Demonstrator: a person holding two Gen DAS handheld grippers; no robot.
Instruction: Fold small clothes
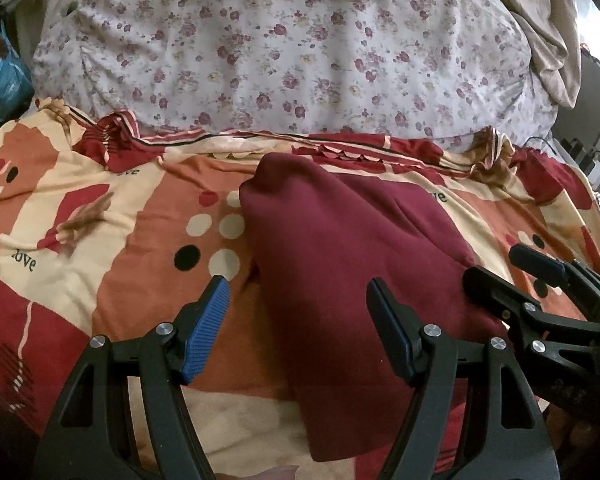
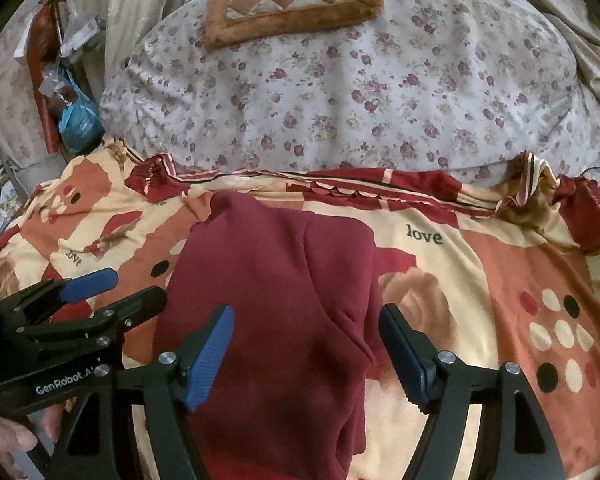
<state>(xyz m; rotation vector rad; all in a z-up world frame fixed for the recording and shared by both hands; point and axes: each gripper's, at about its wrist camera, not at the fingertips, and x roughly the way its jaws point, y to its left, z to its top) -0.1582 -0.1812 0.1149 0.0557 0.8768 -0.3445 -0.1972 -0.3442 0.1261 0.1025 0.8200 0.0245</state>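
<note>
Both my grippers angle down over the bed. Left gripper (image 1: 298, 300) spread wide, empty. Right gripper (image 2: 306, 328) likewise wide, gripping nothing. Maroon garment (image 1: 340, 248) lies folded on the patterned blanket (image 1: 100, 240). Only right view shows a fingertip (image 2: 8, 436) at lower left.

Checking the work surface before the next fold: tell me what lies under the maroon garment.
The maroon garment lies on a patterned blanket printed with dots and the word "love". Only the blanket shows around it; whatever lies directly beneath the cloth is covered.
</note>
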